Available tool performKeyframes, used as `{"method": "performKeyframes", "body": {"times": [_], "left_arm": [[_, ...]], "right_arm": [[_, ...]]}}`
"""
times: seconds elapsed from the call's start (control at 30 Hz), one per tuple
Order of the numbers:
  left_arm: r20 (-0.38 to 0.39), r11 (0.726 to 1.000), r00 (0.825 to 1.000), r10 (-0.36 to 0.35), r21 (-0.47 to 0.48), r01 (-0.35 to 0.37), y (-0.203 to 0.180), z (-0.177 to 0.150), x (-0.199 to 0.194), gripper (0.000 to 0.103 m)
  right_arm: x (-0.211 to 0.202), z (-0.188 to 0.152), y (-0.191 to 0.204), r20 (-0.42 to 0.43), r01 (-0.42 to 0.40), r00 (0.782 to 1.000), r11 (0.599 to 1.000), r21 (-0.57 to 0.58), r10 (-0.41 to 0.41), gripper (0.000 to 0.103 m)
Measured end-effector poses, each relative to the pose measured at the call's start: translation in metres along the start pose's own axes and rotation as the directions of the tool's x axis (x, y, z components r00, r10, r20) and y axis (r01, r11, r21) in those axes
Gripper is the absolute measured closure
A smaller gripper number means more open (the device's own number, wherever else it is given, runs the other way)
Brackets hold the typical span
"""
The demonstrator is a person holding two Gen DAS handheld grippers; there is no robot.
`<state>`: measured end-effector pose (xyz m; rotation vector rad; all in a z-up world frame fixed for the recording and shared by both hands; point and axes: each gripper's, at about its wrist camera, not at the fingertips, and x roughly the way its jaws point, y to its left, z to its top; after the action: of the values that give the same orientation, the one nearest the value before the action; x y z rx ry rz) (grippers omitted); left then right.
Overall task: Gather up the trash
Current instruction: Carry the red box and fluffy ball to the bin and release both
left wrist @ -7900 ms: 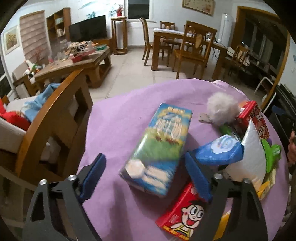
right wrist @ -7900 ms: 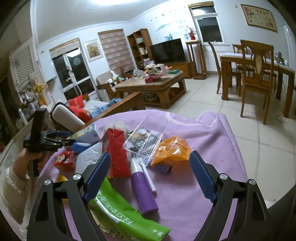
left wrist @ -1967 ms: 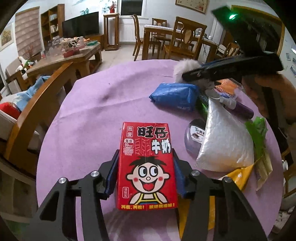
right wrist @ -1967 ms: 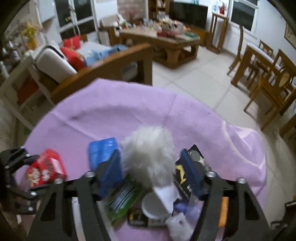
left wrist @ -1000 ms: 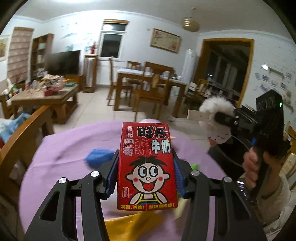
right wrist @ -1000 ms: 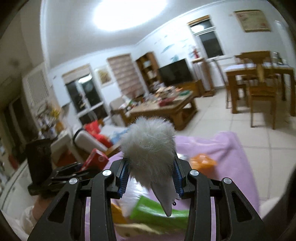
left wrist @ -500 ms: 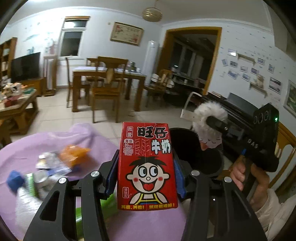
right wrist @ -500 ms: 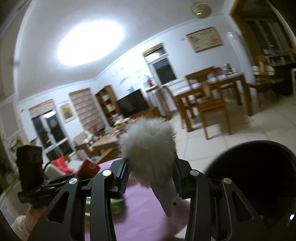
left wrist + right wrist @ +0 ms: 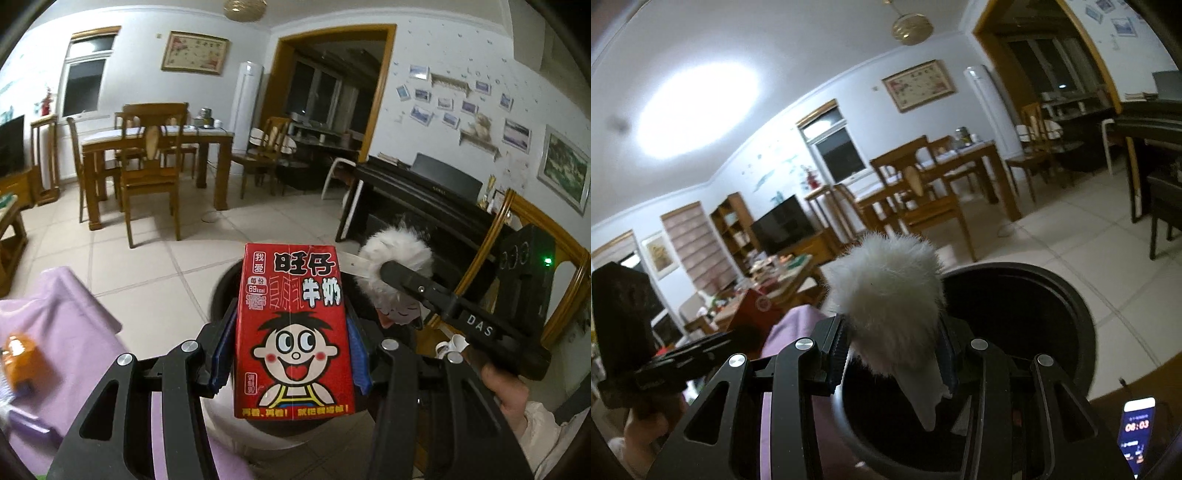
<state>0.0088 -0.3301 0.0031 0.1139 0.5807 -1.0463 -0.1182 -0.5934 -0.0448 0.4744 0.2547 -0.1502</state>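
While both loads hang over the black bin (image 9: 1052,295), lower centre of each frame, nothing is dropped yet. Left gripper (image 9: 291,339) is clamped tight on a red milk carton (image 9: 293,328), held upright mid-frame above the bin mouth. Right gripper (image 9: 892,354) is closed on a white fluffy ball (image 9: 886,291), also above the bin. An orange wrapper (image 9: 16,356) lies on the purple tablecloth (image 9: 74,332), lower left, so likely more trash remains to collect.
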Motion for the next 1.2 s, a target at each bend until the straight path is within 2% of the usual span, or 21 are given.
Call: {"method": "performKeyframes", "body": {"times": [0.33, 0.77, 0.87, 0.9, 0.93, 1.0, 1.03, 1.07, 1.2], "left_arm": [[-0.050, 0.999, 0.998, -0.023, 0.027, 0.024, -0.012, -0.008, 0.032, 0.053], [-0.082, 0.999, 0.996, -0.023, 0.021, 0.025, -0.018, -0.004, 0.050, 0.052], [-0.085, 0.999, 0.996, -0.027, 0.028, 0.029, -0.021, -0.004, 0.051, 0.051], [-0.090, 0.999, 0.996, -0.026, 0.034, 0.030, -0.022, -0.005, 0.051, 0.051], [-0.093, 0.999, 0.995, -0.022, 0.039, 0.026, -0.024, -0.005, 0.051, 0.049], [-0.078, 0.999, 0.997, -0.005, 0.041, 0.008, -0.025, -0.006, 0.047, 0.022], [-0.062, 0.999, 0.998, 0.002, 0.040, 0.001, -0.025, -0.006, 0.043, 0.018], [-0.050, 0.999, 0.999, 0.006, 0.039, -0.004, -0.025, -0.006, 0.040, 0.014], [-0.034, 1.000, 0.999, 0.011, 0.027, -0.010, -0.020, -0.005, 0.027, 0.014]], "right_arm": [[0.009, -0.016, -0.032, -0.006, 0.045, 0.999, 0.998, 0.033, -0.045, 0.063], [0.016, -0.024, -0.024, -0.016, 0.055, 0.998, 0.997, 0.051, -0.054, 0.061], [0.016, -0.021, -0.027, -0.012, 0.054, 0.999, 0.997, 0.055, -0.053, 0.057], [0.015, -0.022, -0.027, -0.007, 0.051, 0.999, 0.997, 0.059, -0.050, 0.051], [0.012, -0.023, -0.025, 0.001, 0.051, 0.999, 0.997, 0.063, -0.052, 0.046], [0.009, -0.024, -0.027, 0.014, 0.054, 0.998, 0.996, 0.070, -0.055, 0.036], [0.006, -0.025, -0.028, 0.023, 0.050, 0.998, 0.996, 0.075, -0.052, 0.031], [0.001, -0.026, -0.027, 0.031, 0.048, 0.998, 0.996, 0.078, -0.050, 0.030], [-0.007, -0.026, -0.021, 0.035, 0.045, 0.998, 0.997, 0.060, -0.047, 0.030]]}}
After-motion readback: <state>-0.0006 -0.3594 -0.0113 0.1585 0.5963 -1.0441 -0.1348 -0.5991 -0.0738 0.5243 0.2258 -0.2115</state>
